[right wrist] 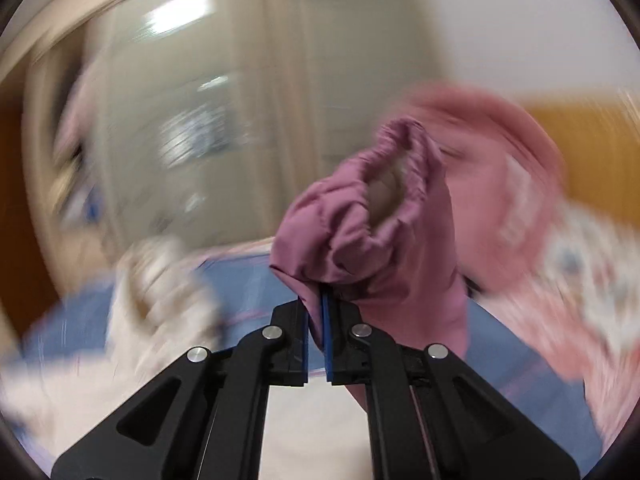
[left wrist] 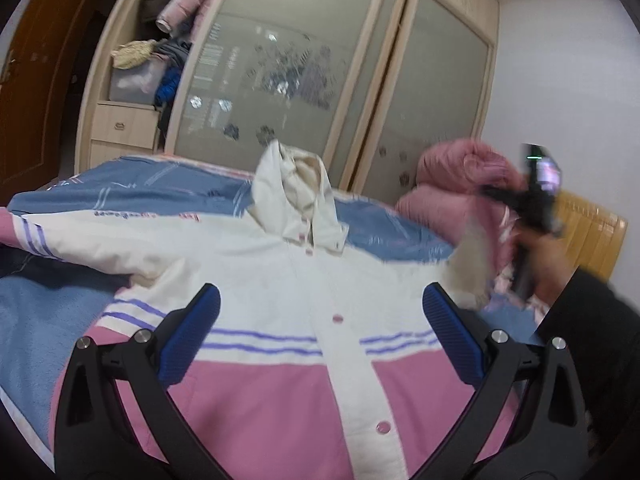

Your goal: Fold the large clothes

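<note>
Now your left gripper (left wrist: 320, 312) hovers wide open over the jacket (left wrist: 280, 280); your right gripper (right wrist: 316, 312) is raised, pinching its pink sleeve cuff (right wrist: 384, 208).

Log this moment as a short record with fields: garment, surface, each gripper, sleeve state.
garment: hooded jacket, white top and pink bottom, front up, snaps closed
surface: bed with blue sheet
left gripper: open, hovering over the jacket front
right gripper: shut on pink sleeve cuff, lifted off the bed
other sleeve: spread out flat
image quality: right wrist view motion-blurred
</note>
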Motion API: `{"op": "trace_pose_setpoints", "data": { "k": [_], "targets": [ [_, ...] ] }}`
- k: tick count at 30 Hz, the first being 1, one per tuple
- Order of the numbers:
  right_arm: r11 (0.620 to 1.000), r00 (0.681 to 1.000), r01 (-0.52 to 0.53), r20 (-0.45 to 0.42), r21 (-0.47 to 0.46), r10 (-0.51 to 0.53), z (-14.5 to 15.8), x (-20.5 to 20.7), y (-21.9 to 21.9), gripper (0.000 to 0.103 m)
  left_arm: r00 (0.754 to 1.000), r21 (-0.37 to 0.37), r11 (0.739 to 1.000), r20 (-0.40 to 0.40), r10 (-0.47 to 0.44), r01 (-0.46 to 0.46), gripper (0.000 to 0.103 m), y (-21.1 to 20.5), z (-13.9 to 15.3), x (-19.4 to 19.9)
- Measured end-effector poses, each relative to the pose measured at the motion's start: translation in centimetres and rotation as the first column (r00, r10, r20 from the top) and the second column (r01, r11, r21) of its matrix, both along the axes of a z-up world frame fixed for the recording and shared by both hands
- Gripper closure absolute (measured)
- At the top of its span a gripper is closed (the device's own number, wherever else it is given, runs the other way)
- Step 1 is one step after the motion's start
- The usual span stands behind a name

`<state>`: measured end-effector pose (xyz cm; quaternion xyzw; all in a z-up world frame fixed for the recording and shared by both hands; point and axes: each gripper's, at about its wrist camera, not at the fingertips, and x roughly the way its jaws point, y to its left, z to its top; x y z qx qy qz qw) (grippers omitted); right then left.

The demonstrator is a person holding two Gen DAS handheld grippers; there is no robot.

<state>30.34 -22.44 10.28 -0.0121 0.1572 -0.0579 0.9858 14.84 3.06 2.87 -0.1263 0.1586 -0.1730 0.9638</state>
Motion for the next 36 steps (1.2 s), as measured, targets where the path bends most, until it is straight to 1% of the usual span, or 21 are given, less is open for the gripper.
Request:
{"op": "trace_pose_setpoints", "data": {
  "k": [2,4,5,6,7,8,9,11,12,13,14,15,17,18,20,21,24,27,29,32,36],
  "targets": [
    [0.989,0.992,-0.109,-0.078,-0.101,0.101,-2.7,1.5,8.0,0.098,1.000,-0.019,1.000,0.019,0.009,-0.009,0.002,0.5,0.6,-0.6],
    [0.967,0.972,-0.197,-0.163,-0.160,0.171,-5.8,2.6,13.3,0.096,0.999,-0.010,1.000,0.031,0.018,-0.018,0.002,0.8,1.3,-1.1],
    [0.954,0.949,-0.253,-0.233,-0.158,0.213,-7.6,3.3,15.5,0.089,0.999,-0.002,1.000,0.033,0.024,-0.023,0.002,0.9,1.5,-1.2],
    [0.944,0.915,-0.303,-0.319,-0.132,0.249,-9.8,4.2,17.5,0.085,0.999,0.001,1.000,0.031,0.029,-0.030,0.002,1.2,1.7,-1.3],
    [0.936,0.883,-0.334,-0.385,-0.112,0.269,-11.6,4.7,18.9,0.063,0.999,-0.002,1.000,0.027,0.032,-0.031,0.002,1.4,1.9,-1.4],
    [0.930,0.839,-0.359,-0.463,-0.076,0.286,-13.5,5.2,20.0,0.028,0.999,-0.010,1.000,0.018,0.030,-0.029,0.002,1.6,2.1,-1.4],
    [0.932,0.828,-0.361,-0.473,-0.035,0.303,-14.0,5.0,20.2,0.021,1.000,-0.011,1.000,0.011,0.029,-0.029,0.002,1.8,2.3,-1.5],
    [0.921,0.821,-0.377,-0.426,0.095,0.380,-13.1,3.1,19.5,0.020,0.999,-0.011,0.999,0.003,0.033,-0.033,0.002,2.1,2.6,-1.6],
    [0.908,0.828,-0.393,-0.373,0.146,0.418,-12.1,1.6,18.9,0.020,0.999,-0.011,0.999,0.002,0.035,-0.035,0.002,2.3,2.7,-1.7],
    [0.898,0.839,-0.400,-0.322,0.182,0.438,-11.1,-0.1,18.5,0.015,0.999,-0.012,0.999,0.002,0.037,-0.037,0.002,2.5,2.9,-1.9],
    [0.894,0.853,-0.399,-0.277,0.203,0.443,-10.3,-1.7,18.2,0.007,0.999,-0.014,0.999,0.001,0.042,-0.042,0.002,2.8,3.2,-2.0],
    [0.896,0.876,-0.385,-0.216,0.221,0.430,-9.2,-4.2,17.1,0.003,0.999,-0.014,0.999,0.001,0.048,-0.048,0.002,3.0,3.3,-2.1],
    [0.920,0.923,-0.327,-0.138,0.217,0.360,-7.8,-9.3,14.8,0.001,0.998,-0.009,0.998,-0.010,0.069,-0.069,0.002,3.5,3.6,-2.5],
    [0.936,0.942,-0.286,-0.118,0.204,0.313,-7.4,-10.9,13.4,0.001,0.996,-0.004,0.997,-0.025,0.080,-0.080,0.002,3.6,3.8,-2.7],
    [0.970,0.979,-0.182,-0.063,0.161,0.194,-6.6,-16.2,11.6,0.001,0.994,0.004,0.996,-0.048,0.094,-0.094,0.002,4.0,3.9,-3.1],
    [0.980,0.988,-0.144,-0.045,0.136,0.151,-5.9,-17.8,11.2,0.001,0.993,0.010,0.995,-0.051,0.104,-0.104,0.002,4.2,4.0,-3.4],
    [0.996,0.998,-0.060,0.005,0.063,0.060,-6.1,-22.9,10.8,0.001,0.988,0.063,0.987,-0.049,0.148,-0.145,0.002,4.1,3.6,-4.5],
    [1.000,1.000,-0.021,-0.005,0.017,0.021,-6.6,-25.4,10.8,0.001,0.983,0.109,0.980,-0.064,0.174,-0.167,0.002,3.9,2.4,-5.6],
    [1.000,0.999,-0.005,-0.041,0.027,0.006,-6.8,-26.5,10.4,0.001,0.980,0.143,0.973,-0.068,0.190,-0.179,0.002,3.7,1.5,-6.5],
    [0.999,0.999,0.001,-0.051,0.044,0.002,-7.1,-27.8,9.5,0.001,0.970,0.215,0.949,-0.031,0.241,-0.229,0.002,2.9,0.0,-8.9],
    [0.998,0.995,-0.038,-0.086,0.050,0.042,-8.1,-29.7,9.5,0.001,0.965,0.250,0.934,0.012,0.260,-0.255,0.002,2.1,-0.9,-11.3]
  ]
}}
